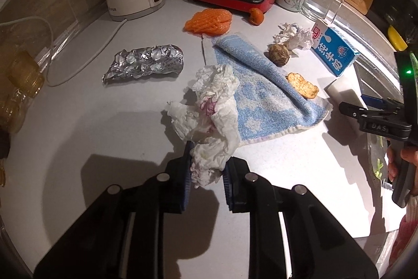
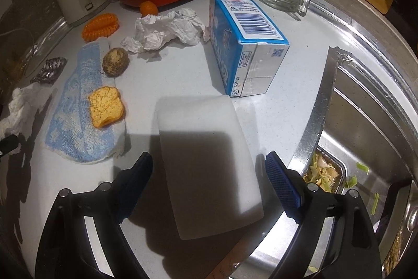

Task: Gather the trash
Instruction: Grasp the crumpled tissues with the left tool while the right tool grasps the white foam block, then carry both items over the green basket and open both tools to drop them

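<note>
Left hand-held gripper (image 1: 206, 171) clamped on crumpled tissue (image 1: 211, 117) above tabletop (image 1: 104, 122), right hand-held gripper (image 2: 209, 169) spread wide around white block (image 2: 206, 161).

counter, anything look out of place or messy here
Yes. Food lies loose on the cloth: a toast piece and a brown lump. A crushed blister pack and a crumpled tissue sit nearby. The left gripper is shut on another tissue.
</note>
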The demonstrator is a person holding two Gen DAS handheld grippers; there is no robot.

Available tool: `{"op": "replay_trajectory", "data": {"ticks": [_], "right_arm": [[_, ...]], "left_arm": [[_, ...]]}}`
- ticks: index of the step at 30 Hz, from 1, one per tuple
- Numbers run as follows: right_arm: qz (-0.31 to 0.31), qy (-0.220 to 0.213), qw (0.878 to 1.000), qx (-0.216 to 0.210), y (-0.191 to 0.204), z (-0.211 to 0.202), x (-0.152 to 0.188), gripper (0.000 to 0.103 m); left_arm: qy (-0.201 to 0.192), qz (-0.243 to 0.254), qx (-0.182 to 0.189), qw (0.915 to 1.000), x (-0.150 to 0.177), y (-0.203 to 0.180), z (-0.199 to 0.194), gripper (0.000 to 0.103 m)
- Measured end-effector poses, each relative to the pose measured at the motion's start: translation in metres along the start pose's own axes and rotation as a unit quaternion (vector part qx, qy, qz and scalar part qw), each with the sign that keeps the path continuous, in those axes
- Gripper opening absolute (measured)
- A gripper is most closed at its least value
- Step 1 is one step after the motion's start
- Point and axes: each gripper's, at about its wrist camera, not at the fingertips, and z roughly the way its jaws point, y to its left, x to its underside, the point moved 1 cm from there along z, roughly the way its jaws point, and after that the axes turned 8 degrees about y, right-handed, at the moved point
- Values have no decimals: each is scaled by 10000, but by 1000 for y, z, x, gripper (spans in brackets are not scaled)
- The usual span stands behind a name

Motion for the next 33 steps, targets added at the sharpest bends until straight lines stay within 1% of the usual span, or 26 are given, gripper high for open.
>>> {"op": "replay_trajectory", "data": {"ticks": [1, 2, 3, 4, 5, 10, 15, 19, 26, 28, 31, 33], "right_arm": [[-50, 10, 10000, 70, 2, 1, 1, 87], [-87, 14, 9999, 94, 3, 2, 2, 84], [-96, -4, 9999, 47, 3, 1, 3, 73], [-59, -35, 10000, -47, 3, -1, 4, 68], [-23, -46, 10000, -26, 1, -3, 5, 62], [127, -40, 9997, -218, -4, -12, 20, 61], [199, -233, 9988, -385, 2, -47, 53, 61], [152, -350, 9981, -491, 8, -81, 92, 61], [99, -349, 9969, -691, 16, -127, 176, 61], [101, -324, 9964, -779, 18, -135, 198, 62], [99, -260, 9958, -877, 19, -142, 230, 62], [78, -185, 9953, -943, 20, -144, 249, 62]], "left_arm": [[-26, 0, 7, 10000, 2, -2, -2, 21], [-34, 20, 11, 10000, 5, -4, -3, 21], [-33, 51, 12, 10000, 7, -7, -4, 21], [-25, 81, -2, 10000, 9, -9, -4, 21], [-21, 103, -16, 9999, 12, -12, -5, 21], [29, 115, 70, 9999, 30, -22, -14, 21], [11, 175, 182, 9997, 57, -39, -34, 21], [62, 386, 276, 9989, 87, -58, -51, 21], [298, 741, 501, 9955, 151, -101, -69, 21], [356, 839, 516, 9945, 170, -112, -73, 21], [469, 860, 566, 9936, 195, -126, -76, 21], [502, 859, 525, 9936, 211, -134, -78, 21]]}}
